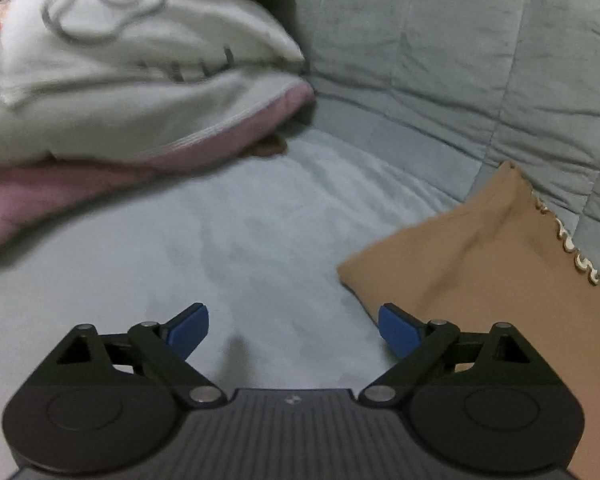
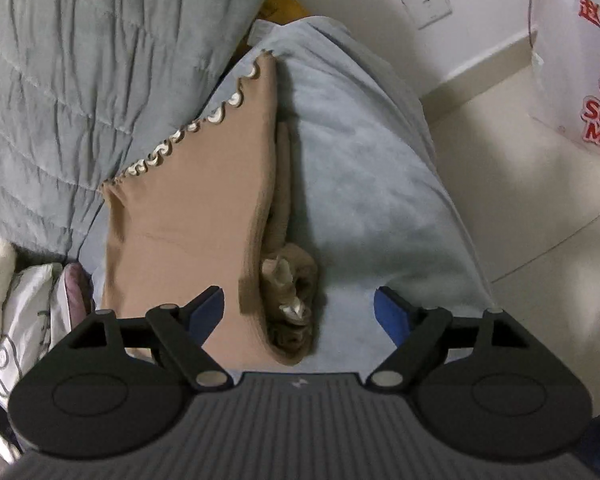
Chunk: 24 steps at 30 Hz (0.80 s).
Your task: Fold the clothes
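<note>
Fingers (image 2: 210, 308) on the right gripper (image 2: 300, 312) and the left gripper (image 1: 293, 330) are spread, holding nothing. The tan garment (image 2: 188, 216) lies on the bed (image 2: 360, 184), folded lengthwise, bunched nearest the right gripper. Likely next: grip that bunched end and smooth it.

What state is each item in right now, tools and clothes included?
left tool: open, holding nothing.
right tool: open, holding nothing.
tan garment: folded flat on the bed sheet, bunched part along its right edge.
white and pink clothes: piled.
quilt: bunched up beside the tan garment.
</note>
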Each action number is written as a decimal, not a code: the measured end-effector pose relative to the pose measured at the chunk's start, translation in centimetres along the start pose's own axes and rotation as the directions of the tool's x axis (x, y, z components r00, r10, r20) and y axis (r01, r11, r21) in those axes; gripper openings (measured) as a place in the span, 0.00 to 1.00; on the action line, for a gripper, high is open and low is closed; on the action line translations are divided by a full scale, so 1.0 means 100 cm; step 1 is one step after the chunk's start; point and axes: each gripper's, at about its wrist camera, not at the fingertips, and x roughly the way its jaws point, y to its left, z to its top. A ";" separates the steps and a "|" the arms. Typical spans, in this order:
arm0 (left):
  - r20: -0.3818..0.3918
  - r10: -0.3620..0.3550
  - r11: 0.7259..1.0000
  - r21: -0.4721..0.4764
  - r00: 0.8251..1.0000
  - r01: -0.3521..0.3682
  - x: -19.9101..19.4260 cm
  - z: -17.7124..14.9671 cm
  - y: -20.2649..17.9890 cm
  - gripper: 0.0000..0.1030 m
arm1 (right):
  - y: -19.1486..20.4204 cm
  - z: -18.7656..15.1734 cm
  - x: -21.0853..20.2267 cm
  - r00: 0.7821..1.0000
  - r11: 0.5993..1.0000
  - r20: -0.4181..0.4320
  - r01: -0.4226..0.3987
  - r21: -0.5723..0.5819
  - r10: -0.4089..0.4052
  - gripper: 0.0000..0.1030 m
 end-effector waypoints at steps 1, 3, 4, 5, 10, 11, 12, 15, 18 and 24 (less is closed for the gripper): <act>-0.005 -0.033 0.999 -0.028 0.999 0.033 0.006 -0.002 0.002 0.90 | -0.002 0.000 -0.002 1.000 1.000 -0.003 -0.003 -0.001 0.003 0.81; -0.001 -0.064 0.996 -0.059 0.998 0.064 0.019 -0.002 0.001 0.90 | -0.006 0.002 0.000 1.000 1.000 -0.009 -0.006 0.004 0.006 0.81; 0.004 -0.071 0.995 -0.068 0.997 0.071 0.025 -0.001 0.000 0.91 | -0.009 0.002 0.001 1.000 1.000 -0.013 -0.009 0.010 0.009 0.82; 0.015 -0.073 0.995 -0.072 0.997 0.074 0.032 0.001 -0.002 0.91 | -0.012 0.003 0.001 1.000 1.000 -0.013 -0.019 0.013 0.019 0.83; 0.079 -0.055 0.995 -0.083 0.995 0.062 0.041 0.003 -0.006 0.97 | -0.027 0.006 -0.002 0.998 0.997 0.000 -0.070 0.022 0.070 0.86; 0.088 -0.061 0.993 -0.091 0.994 0.069 0.043 0.002 -0.006 0.98 | -0.029 0.006 -0.002 0.997 0.997 0.002 -0.075 0.025 0.075 0.88; 0.096 -0.066 0.992 -0.098 0.993 0.075 0.045 0.002 -0.005 0.99 | -0.028 0.006 -0.001 0.997 0.996 0.003 -0.079 0.028 0.079 0.88; 0.120 -0.150 0.980 -0.110 0.981 0.164 0.048 0.003 -0.011 0.89 | -0.025 0.007 0.000 0.995 0.994 0.007 -0.100 0.033 0.100 0.89; 0.125 -0.229 0.967 -0.085 0.965 0.240 0.049 0.005 -0.024 0.60 | -0.026 0.009 0.003 0.991 0.990 0.006 -0.136 0.048 0.136 0.89; 0.132 -0.174 0.980 -0.072 0.976 0.184 0.048 0.010 -0.024 0.16 | -0.019 0.009 0.004 0.988 0.988 -0.013 -0.151 0.001 0.151 0.74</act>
